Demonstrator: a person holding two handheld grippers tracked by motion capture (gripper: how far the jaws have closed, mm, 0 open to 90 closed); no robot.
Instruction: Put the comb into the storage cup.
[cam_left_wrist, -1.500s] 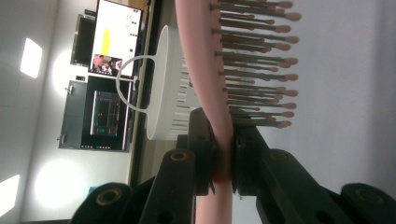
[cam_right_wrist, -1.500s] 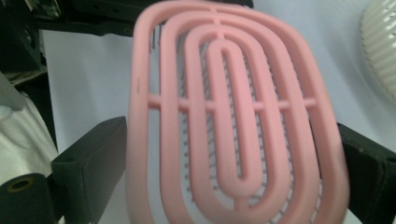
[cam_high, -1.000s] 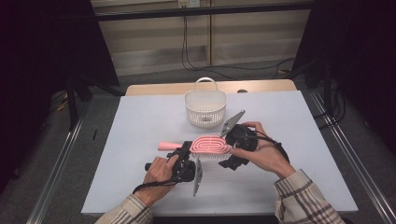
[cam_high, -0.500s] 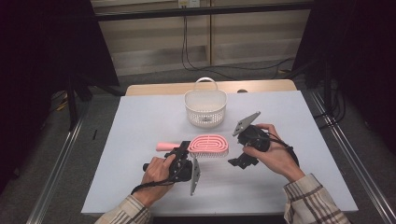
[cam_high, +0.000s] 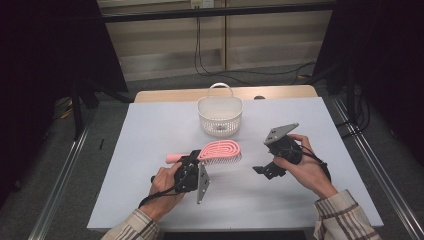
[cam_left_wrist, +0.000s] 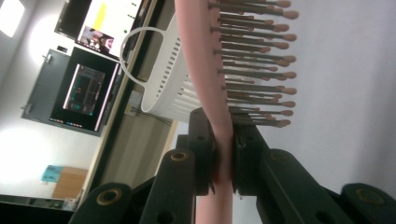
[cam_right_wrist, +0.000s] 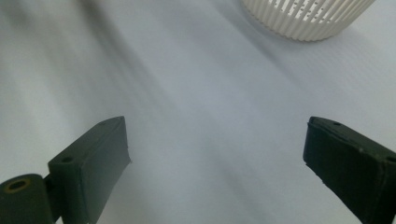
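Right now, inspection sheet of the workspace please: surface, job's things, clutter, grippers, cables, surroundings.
Surface: pale table top, bare apart from the job's things.
Job's things: pink hairbrush, bristles down, clamped at the neck between head and handle; white slatted basket with a handle, upright at the far middle of the table.
Clutter: nothing seen.
Grippers: left gripper shut on the hairbrush; right gripper open, nothing between its jaws, apart from the brush, to its right in the high view.
Cables: black cables hang down the wall behind the table; a gripper cable runs by the right wrist.
Surroundings: dark room, metal rails on both sides of the table, monitors in the left gripper view.
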